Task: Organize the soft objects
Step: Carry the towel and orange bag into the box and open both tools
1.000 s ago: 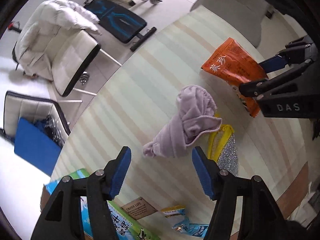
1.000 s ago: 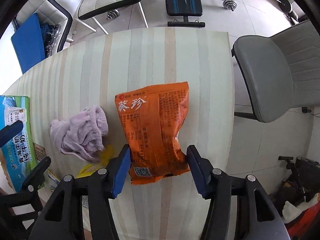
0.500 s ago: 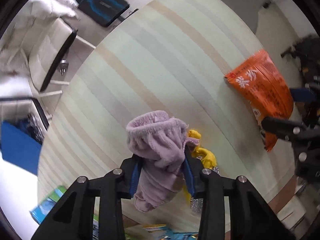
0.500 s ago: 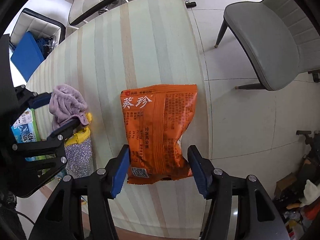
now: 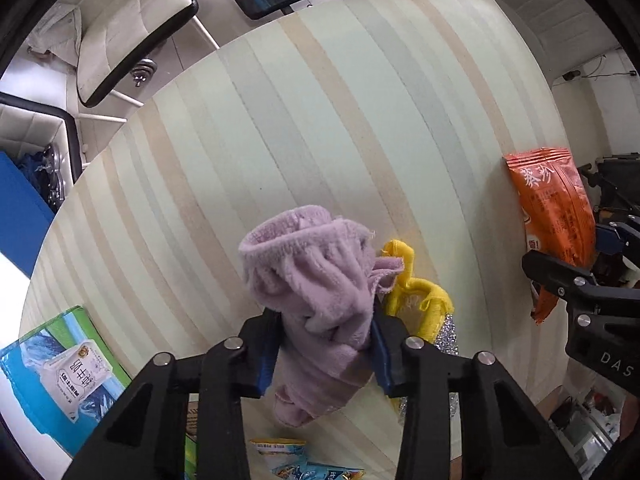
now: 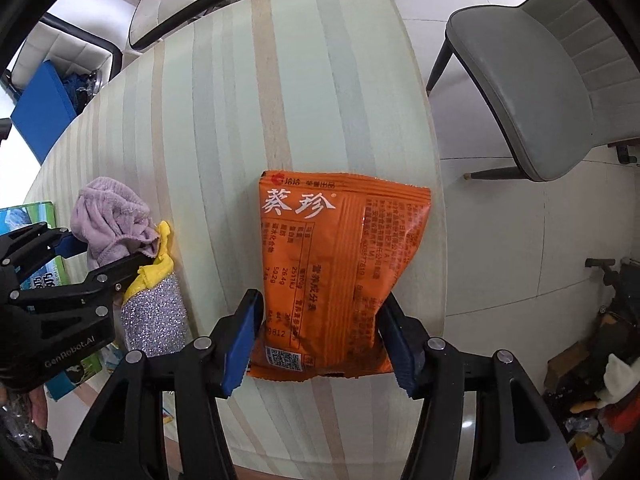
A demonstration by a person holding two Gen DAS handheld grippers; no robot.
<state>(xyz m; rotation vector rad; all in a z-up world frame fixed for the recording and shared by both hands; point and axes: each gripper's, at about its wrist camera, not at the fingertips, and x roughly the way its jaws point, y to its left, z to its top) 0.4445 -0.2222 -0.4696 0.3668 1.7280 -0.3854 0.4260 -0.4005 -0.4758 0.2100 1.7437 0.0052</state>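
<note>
My left gripper (image 5: 326, 344) is shut on a crumpled lilac towel (image 5: 316, 276) and holds it above the striped table (image 5: 320, 120); the towel also shows in the right wrist view (image 6: 110, 216). A yellow and silver glitter cloth (image 5: 420, 304) lies just right of it on the table, seen too in the right wrist view (image 6: 154, 312). My right gripper (image 6: 320, 340) has its blue pads on both sides of an orange snack bag (image 6: 340, 268) at the table's right edge; the bag bulges between the pads. The bag also shows in the left wrist view (image 5: 556, 208).
A green and blue carton (image 5: 60, 368) sits at the table's near left. Small snack packets (image 5: 312, 464) lie at the near edge. A grey chair (image 6: 540, 72) stands right of the table. White chairs (image 5: 132, 36) and a blue box (image 6: 44, 108) stand beyond the far side.
My left gripper closed on the lilac towel and lifted it off the table. My right gripper narrowed around the orange bag, whose lower end now sits between the pads.
</note>
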